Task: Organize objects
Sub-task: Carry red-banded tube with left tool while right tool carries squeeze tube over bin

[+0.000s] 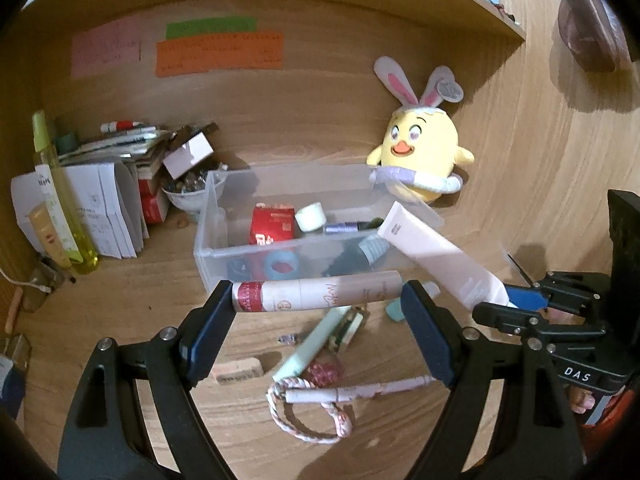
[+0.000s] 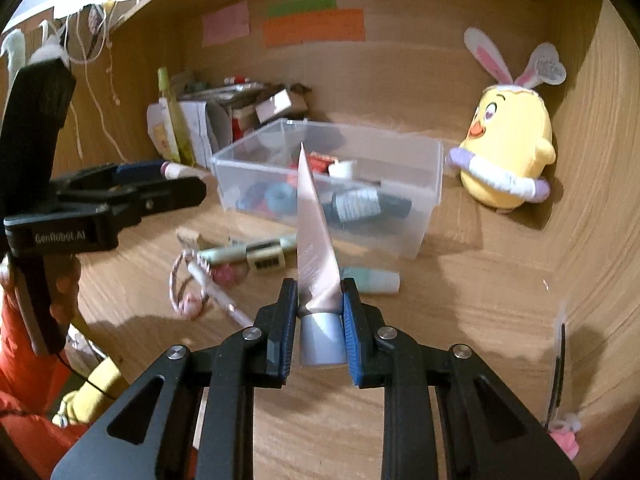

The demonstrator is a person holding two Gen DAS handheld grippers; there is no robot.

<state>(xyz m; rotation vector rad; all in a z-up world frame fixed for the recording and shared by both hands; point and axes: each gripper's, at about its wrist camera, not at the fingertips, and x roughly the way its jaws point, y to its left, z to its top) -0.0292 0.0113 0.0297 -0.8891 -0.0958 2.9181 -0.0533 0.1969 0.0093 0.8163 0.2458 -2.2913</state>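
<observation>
My left gripper (image 1: 318,300) is shut on a pink cylindrical bottle (image 1: 316,291) with a red label, held crosswise just in front of the clear plastic bin (image 1: 208,240). My right gripper (image 2: 319,300) is shut on a pale pink squeeze tube (image 2: 312,236) near its grey cap, flat end pointing at the bin (image 2: 432,184). In the left wrist view the tube (image 1: 436,256) slants over the bin's right front corner. The bin holds a red box (image 1: 272,226), a blue ring, a white jar and dark items.
On the wooden desk lie a mint tube (image 1: 312,344), a pink pen with braided cord (image 1: 360,392), an eraser (image 1: 236,370) and a small mint bottle (image 2: 372,280). A yellow chick plush (image 1: 420,148) leans on the back wall. Papers, boxes and a yellow bottle (image 1: 60,200) stand at left.
</observation>
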